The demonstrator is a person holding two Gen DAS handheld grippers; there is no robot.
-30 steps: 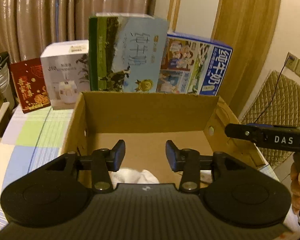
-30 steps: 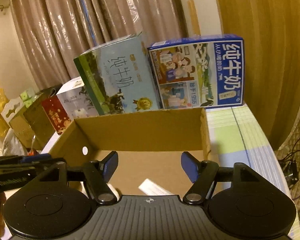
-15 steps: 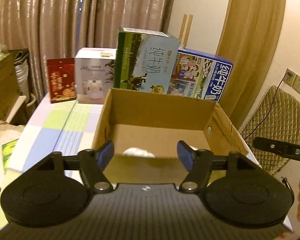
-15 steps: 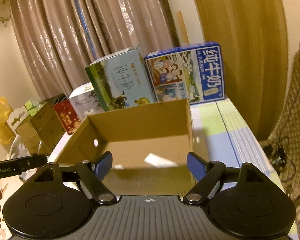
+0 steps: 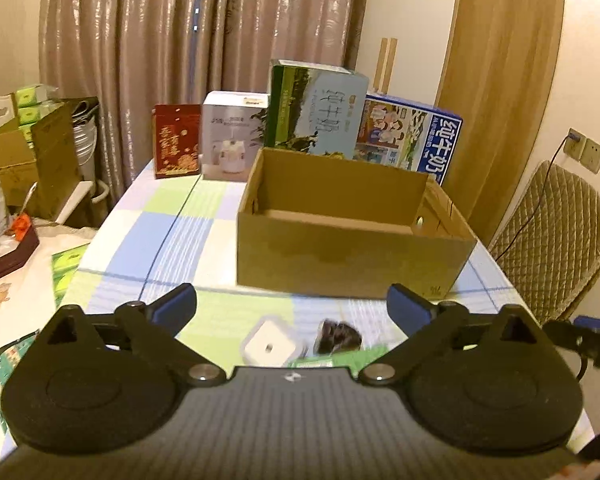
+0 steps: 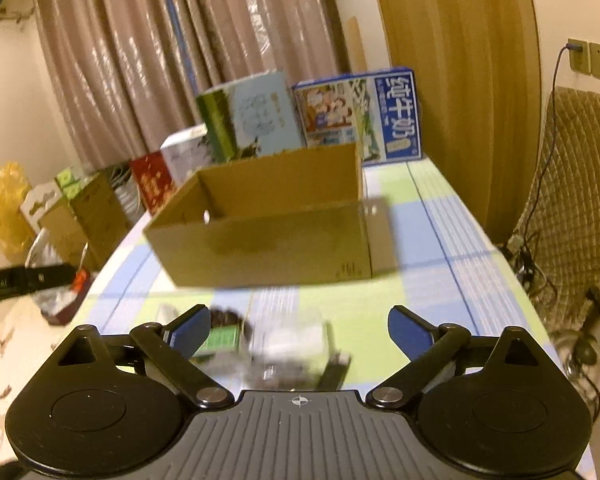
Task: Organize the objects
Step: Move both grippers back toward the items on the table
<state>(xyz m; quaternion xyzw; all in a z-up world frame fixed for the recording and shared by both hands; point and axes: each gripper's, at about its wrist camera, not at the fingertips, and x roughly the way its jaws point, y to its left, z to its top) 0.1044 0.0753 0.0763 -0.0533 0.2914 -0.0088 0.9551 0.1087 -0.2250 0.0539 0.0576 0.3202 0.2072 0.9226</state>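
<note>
Brown cardboard box [image 5: 352,256] stands mid-frame on the desk [image 5: 172,248]; left tool [image 5: 292,306], jaws just opened wide, holds nothing above a white cube [image 5: 269,346]. Right view: right tool [image 6: 299,326], likewise just opened and holding nothing, over blurred clutter [image 6: 288,354]. Judged step: choosing the next pick.

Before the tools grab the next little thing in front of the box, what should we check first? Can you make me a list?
1. Left tool open, nothing between its fingers: ok.
2. Right tool open, nothing held: ok.
3. Cardboard box open on top, upright on the table: ok.
4. Small white square thing lies loose in front of the box, near the left tool: ok.
5. Items under the right tool sharp enough to identify: not ok, blurred.
6. Room left inside the box: cannot tell, its floor is hidden.
</note>
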